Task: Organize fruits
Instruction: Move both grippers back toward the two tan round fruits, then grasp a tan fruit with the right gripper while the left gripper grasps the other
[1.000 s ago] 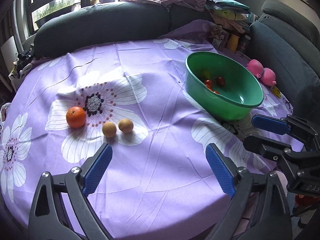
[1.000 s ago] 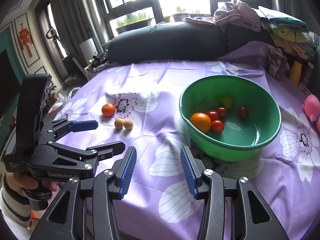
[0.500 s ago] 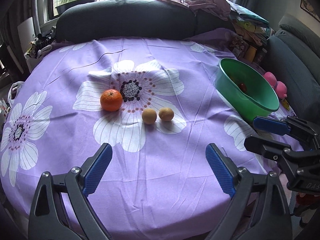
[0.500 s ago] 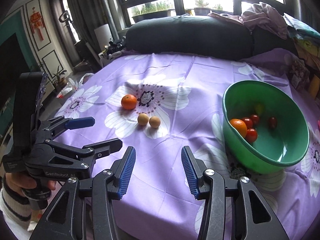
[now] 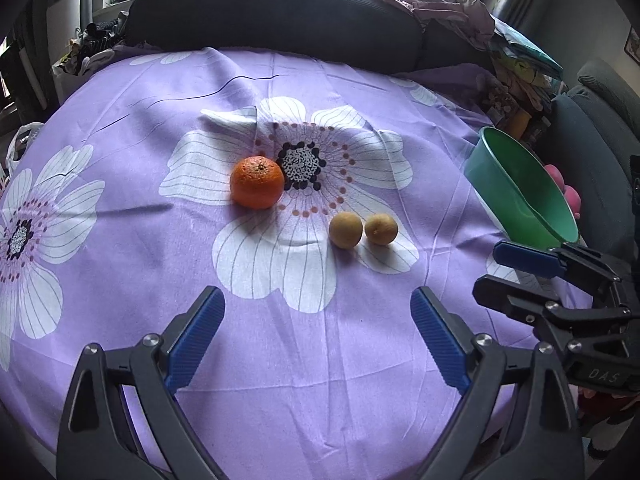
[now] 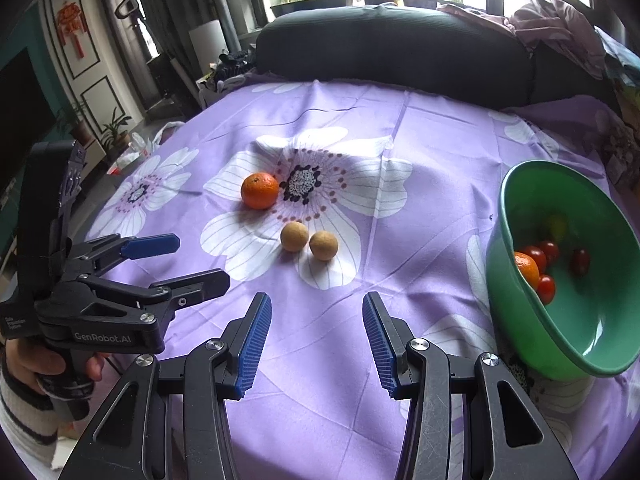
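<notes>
On the purple flowered tablecloth (image 5: 132,128) lie an orange mandarin (image 5: 257,182) (image 6: 260,190) and two small tan round fruits (image 5: 345,230) (image 5: 381,229) side by side. My left gripper (image 5: 316,304) hangs open and wide in front of them, with nothing between its fingers. My right gripper (image 6: 317,304) is open less wide, also with nothing in it, just short of the tan fruits (image 6: 294,237) (image 6: 323,245). To the right stands a green bowl (image 6: 592,312) (image 5: 520,200). It holds an orange (image 6: 527,268), several cherry tomatoes (image 6: 546,288) and a yellowish fruit (image 6: 557,226).
A dark sofa cushion (image 5: 276,12) lines the table's far edge, with piled clothes (image 6: 560,28) at the back right. A pink toy (image 5: 568,188) lies behind the bowl. A person's hand (image 6: 36,360) in a striped sleeve holds the left gripper (image 6: 192,260), left of the right one.
Both grippers have moved left and a little down towards the loose fruits, which now look larger and more central. The bowl has slid to the right edge of both views.
</notes>
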A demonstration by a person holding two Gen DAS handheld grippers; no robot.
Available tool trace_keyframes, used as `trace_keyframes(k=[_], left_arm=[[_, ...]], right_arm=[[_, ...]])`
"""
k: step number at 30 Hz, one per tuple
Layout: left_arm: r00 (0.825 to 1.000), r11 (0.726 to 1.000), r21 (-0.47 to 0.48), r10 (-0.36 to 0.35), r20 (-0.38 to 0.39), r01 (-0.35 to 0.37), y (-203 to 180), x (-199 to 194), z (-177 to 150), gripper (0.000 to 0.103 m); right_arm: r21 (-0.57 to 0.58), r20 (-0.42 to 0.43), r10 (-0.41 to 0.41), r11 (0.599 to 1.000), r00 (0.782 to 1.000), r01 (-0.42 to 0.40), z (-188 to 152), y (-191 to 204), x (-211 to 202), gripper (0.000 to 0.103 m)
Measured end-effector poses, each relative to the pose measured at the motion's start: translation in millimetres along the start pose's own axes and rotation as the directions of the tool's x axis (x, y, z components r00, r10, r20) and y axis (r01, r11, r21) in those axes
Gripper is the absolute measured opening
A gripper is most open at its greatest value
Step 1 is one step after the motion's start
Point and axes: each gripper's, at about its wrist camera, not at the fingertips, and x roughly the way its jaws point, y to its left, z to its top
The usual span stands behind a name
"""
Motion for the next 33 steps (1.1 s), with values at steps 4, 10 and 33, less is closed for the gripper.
trace_keyframes(k=[4,10,33], left_arm=[[0.999,0.999,-0.001,-0.038,-0.007,0.038,2,8,10,0.089],[0.997,0.997,-0.015,-0.077,-0.017,0.077,10,17,21,0.08],[0.992,0.997,0.02,-0.079,-0.095,0.081,2,61,42,0.048]], right_arm=[[-0.025,-0.026,-0.011,1.0,1.0,0.01,7,0,17,0.048],[-0.089,-0.059,-0.029,0.996,0.998,0.023,19,-1,40,0.048],[-0.205,-0.142,-0.018,0.979,0.99,-0.011,36,-1,90,0.027]])
